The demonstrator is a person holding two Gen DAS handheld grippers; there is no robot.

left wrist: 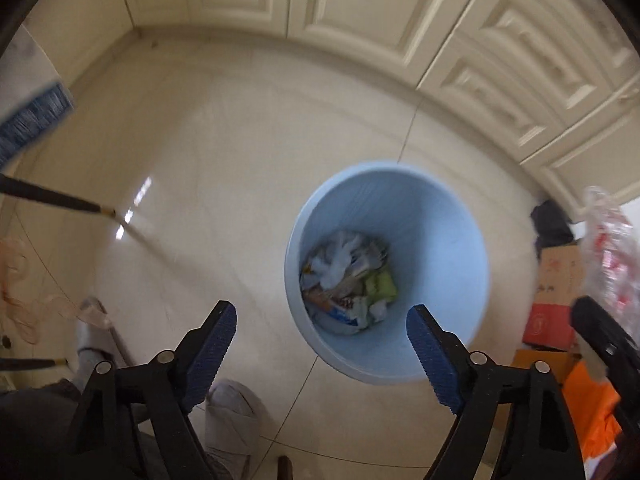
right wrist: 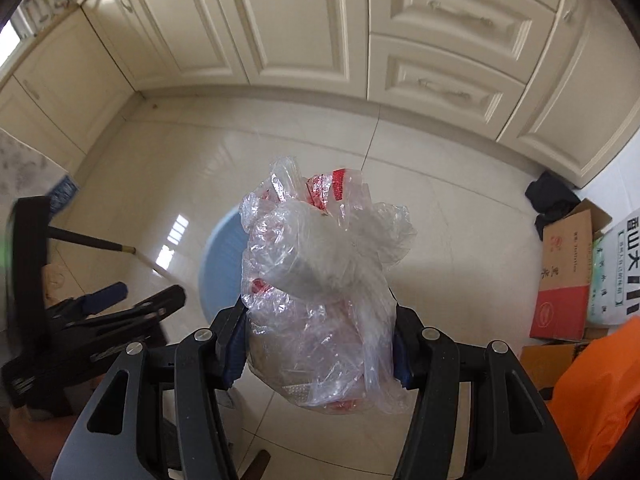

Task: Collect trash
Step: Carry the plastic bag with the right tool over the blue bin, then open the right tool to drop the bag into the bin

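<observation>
A light blue bin [left wrist: 440,240] stands on the tiled floor, with crumpled paper and wrappers [left wrist: 348,276] at its bottom. My left gripper [left wrist: 320,314] hangs open above the bin's near rim, nothing between its blue pads. My right gripper [right wrist: 318,320] is shut on a crumpled clear plastic bag [right wrist: 320,248] with red print, which hides most of the bin [right wrist: 224,256] behind it. In the left wrist view that plastic bag [left wrist: 608,248] shows at the right edge. The left gripper [right wrist: 150,294] appears at the left of the right wrist view.
Cream cabinet doors [right wrist: 300,40] line the far side. Cardboard boxes [right wrist: 564,272], an orange bag [right wrist: 600,392] and a black cloth [right wrist: 552,196] crowd the right. A dark pole [left wrist: 52,198] crosses the floor at left. A person's slippered feet [left wrist: 232,412] stand near the bin.
</observation>
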